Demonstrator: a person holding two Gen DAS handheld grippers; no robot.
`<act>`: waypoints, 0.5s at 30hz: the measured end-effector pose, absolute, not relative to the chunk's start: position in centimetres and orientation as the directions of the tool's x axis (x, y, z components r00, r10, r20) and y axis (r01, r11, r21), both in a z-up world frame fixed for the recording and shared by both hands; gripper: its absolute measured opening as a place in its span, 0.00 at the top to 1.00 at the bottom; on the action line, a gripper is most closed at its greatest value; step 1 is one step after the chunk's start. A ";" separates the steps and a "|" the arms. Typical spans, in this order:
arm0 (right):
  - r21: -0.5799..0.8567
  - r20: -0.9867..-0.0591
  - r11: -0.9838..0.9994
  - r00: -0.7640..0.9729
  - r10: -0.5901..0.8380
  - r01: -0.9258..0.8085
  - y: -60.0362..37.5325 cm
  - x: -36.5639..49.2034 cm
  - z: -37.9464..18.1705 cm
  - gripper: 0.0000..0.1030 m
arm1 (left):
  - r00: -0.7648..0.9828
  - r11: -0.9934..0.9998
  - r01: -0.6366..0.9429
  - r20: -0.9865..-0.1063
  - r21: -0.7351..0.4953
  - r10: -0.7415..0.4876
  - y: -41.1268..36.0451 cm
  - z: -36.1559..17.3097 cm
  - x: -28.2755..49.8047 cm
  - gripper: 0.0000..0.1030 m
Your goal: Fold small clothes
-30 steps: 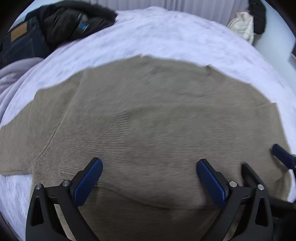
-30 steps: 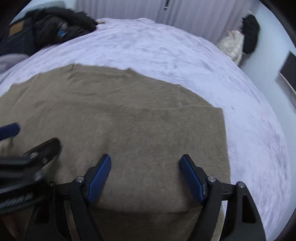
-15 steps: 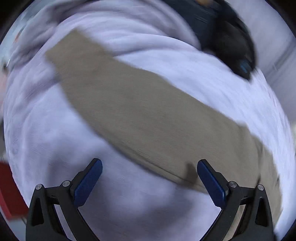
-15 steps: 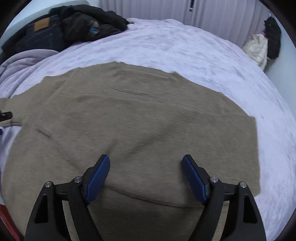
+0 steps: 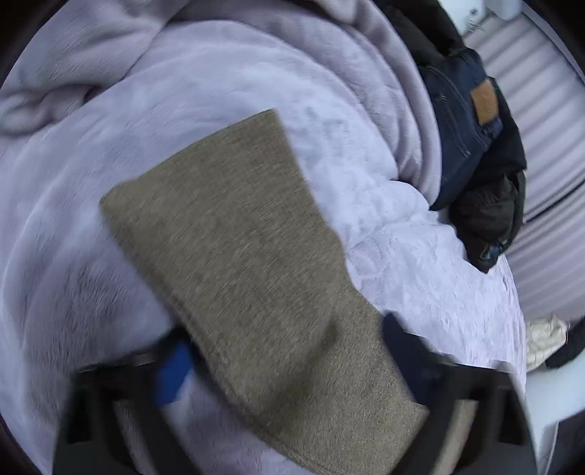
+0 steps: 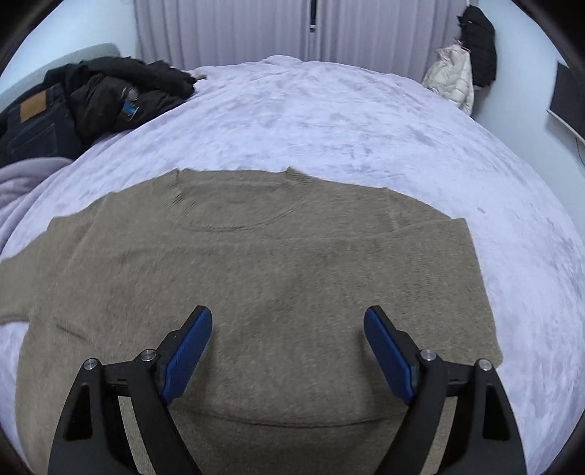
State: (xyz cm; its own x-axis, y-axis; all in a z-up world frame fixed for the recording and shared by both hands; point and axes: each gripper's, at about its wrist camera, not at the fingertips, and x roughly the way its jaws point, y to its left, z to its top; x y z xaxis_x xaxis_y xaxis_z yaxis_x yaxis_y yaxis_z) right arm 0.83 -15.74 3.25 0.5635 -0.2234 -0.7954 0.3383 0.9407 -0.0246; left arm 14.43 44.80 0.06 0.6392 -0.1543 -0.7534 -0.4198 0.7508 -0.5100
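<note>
A tan knit sweater [image 6: 263, 285] lies flat on the lilac bed cover [image 6: 329, 120], neckline toward the far side, its right sleeve folded in over the body. My right gripper [image 6: 289, 350] is open and hovers over the sweater's lower middle. In the left wrist view the sweater's left sleeve [image 5: 241, 255] stretches out across the cover, cuff at the far end. My left gripper [image 5: 289, 361] is open with a finger on either side of the sleeve near the shoulder; the view is blurred, and I cannot tell whether it touches the cloth.
A pile of dark jeans [image 6: 29, 124] and a black jacket [image 6: 124, 95] sits at the bed's far left. A rumpled lilac blanket [image 5: 204, 40] lies beyond the sleeve. A white coat [image 6: 453, 76] hangs by the right wall. Curtains [image 6: 256, 29] close the back.
My left gripper swung left from over the sweater's hem to the left sleeve and now straddles it. My right gripper moved left toward the sweater's middle and pulled back a little.
</note>
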 end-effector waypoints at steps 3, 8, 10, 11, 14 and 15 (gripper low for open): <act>-0.068 -0.837 0.911 0.474 -0.274 0.406 -16.7 2.7 2.4 0.15 | 0.605 0.730 -0.400 -0.758 -0.554 -0.245 45.9 -1.1 14.8 0.79; -0.192 -0.838 0.889 0.401 -0.369 0.416 -12.8 5.6 1.6 0.15 | 0.650 0.740 -0.372 -0.726 -0.560 -0.223 46.6 0.1 13.0 0.89; -0.303 -0.811 0.868 0.372 -0.451 0.393 -9.6 7.3 1.2 0.15 | 0.658 0.773 -0.356 -0.728 -0.524 -0.191 46.3 1.1 12.7 0.89; -0.370 -0.786 0.846 0.355 -0.505 0.385 -8.2 8.0 1.0 0.15 | 0.663 0.790 -0.346 -0.728 -0.506 -0.176 46.0 1.5 12.6 0.89; -0.491 -0.716 0.789 0.345 -0.607 0.371 -4.0 10.0 0.9 0.15 | 0.675 0.830 -0.322 -0.725 -0.455 -0.136 45.4 2.9 12.1 0.90; -0.481 -0.718 0.795 0.354 -0.599 0.369 -2.7 10.4 1.1 0.15 | 0.683 0.838 -0.312 -0.719 -0.447 -0.130 45.1 3.4 12.0 0.90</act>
